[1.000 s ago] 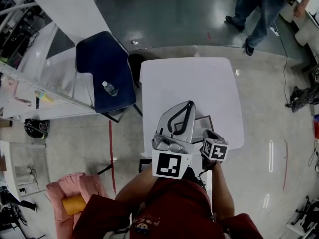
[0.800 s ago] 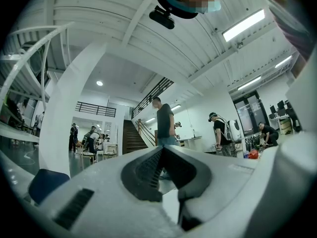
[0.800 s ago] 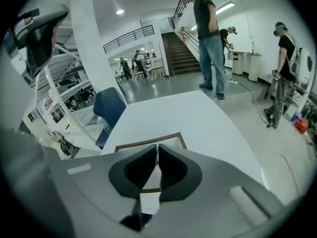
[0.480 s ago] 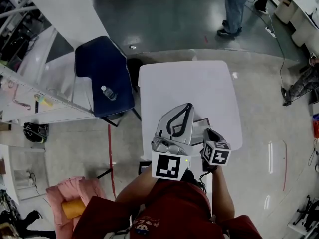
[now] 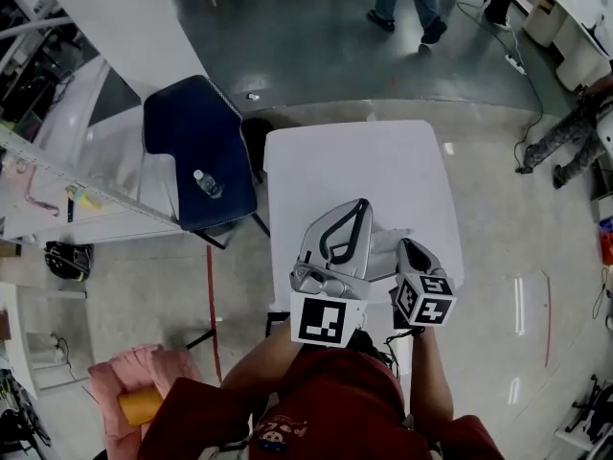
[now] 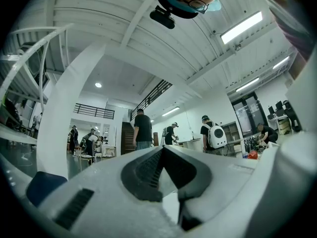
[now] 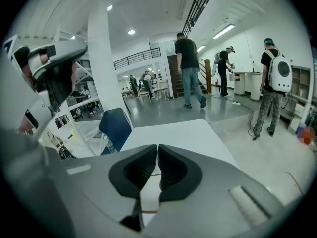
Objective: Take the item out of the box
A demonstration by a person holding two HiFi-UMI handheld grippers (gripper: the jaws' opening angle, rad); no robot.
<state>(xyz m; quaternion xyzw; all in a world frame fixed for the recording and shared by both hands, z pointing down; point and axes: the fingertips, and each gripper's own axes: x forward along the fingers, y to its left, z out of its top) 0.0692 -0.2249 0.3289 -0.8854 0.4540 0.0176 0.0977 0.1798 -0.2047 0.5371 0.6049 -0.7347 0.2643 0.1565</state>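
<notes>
- Found above the near edge of the white square table: the white-shelled left gripper, a black-and-white marker cube at its rear, pointing away from the person.
- Jaws of the left gripper closed, tips meeting. Nothing lodged between the dark ribbed pads in the left gripper view.
- Positioned just to the right of it: the right gripper, of like build with its own marker cube, tilted down toward the table top.
- Jaws of the right gripper drawn together to a hairline slit in the right gripper view. White table surface visible beyond and below them.
- Observed at the right gripper's tips, between the two grippers and over the near right part of the table: a pale flat item. Appears nipped by its edge in the right jaws, going by the head view. Outline soft, kind not determinable.
- Cannot make out the box in the head view; area covered by the grippers and the pale flat item.
- Left of the table and apart from it: a dark blue chair, with a clear plastic bottle lying on the seat.
- At lower left on the floor: a pink bundle with a yellow roll against it.
- Beyond the table, on the dark floor: a walking person's legs.
</notes>
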